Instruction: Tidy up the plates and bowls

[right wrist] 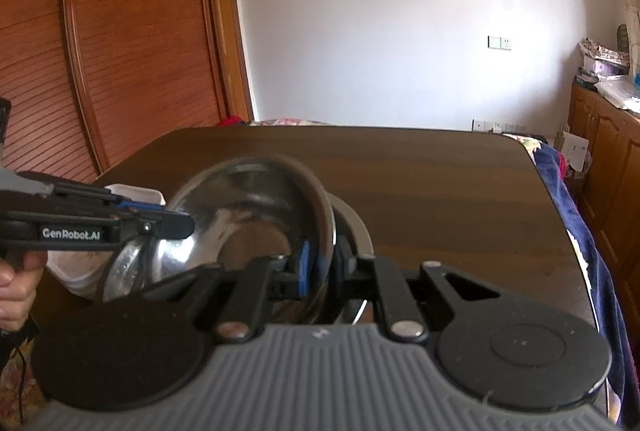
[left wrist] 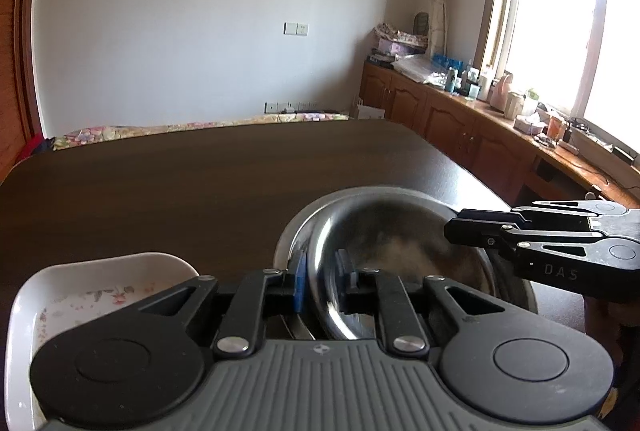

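My left gripper (left wrist: 322, 277) and right gripper (right wrist: 320, 267) each pinch the steel bowl's (left wrist: 400, 243) rim, tilted over a plate (right wrist: 352, 219) by the table's (left wrist: 200, 171) near edge; far half bare. Labels: "DAS", "GenRobot.AI".

Two close wrist views facing the far wall, sharing steel bowl (left wrist: 400, 243) and table (left wrist: 180, 183)

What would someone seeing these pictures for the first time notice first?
Most striking is the shiny steel bowl, tilted above a second metal dish on the dark wooden table, with the left gripper and right gripper each clamped on its rim. A white floral dish sits just left of them.
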A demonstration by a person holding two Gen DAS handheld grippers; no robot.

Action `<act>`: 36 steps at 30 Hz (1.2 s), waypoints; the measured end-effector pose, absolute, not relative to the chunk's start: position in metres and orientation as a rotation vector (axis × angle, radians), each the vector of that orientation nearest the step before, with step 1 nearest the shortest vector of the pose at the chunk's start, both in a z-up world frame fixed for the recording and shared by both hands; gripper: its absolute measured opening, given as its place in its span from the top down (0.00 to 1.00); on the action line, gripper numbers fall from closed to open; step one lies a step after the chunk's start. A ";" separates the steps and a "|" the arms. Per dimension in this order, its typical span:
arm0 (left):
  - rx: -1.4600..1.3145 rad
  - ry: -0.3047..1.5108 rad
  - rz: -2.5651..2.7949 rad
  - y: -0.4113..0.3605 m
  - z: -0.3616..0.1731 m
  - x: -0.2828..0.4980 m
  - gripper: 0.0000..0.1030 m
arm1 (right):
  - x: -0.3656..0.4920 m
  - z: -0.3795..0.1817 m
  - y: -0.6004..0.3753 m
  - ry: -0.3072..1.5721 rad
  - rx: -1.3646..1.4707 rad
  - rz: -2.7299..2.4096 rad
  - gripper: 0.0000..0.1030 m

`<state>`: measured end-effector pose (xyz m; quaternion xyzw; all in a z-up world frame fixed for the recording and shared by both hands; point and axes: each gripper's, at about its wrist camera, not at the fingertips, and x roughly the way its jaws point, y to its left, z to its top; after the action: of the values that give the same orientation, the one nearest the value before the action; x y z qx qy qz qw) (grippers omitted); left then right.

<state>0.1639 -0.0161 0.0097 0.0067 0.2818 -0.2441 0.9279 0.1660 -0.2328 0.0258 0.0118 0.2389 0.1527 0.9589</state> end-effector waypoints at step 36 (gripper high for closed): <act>0.003 0.261 -0.365 0.011 -0.005 0.083 0.00 | 0.109 0.013 -0.231 0.236 0.028 0.188 0.03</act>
<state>0.0835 0.0113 -0.0047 0.0014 0.1296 -0.1812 0.9749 0.1091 -0.2310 0.0132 0.0140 0.1175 0.0938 0.9885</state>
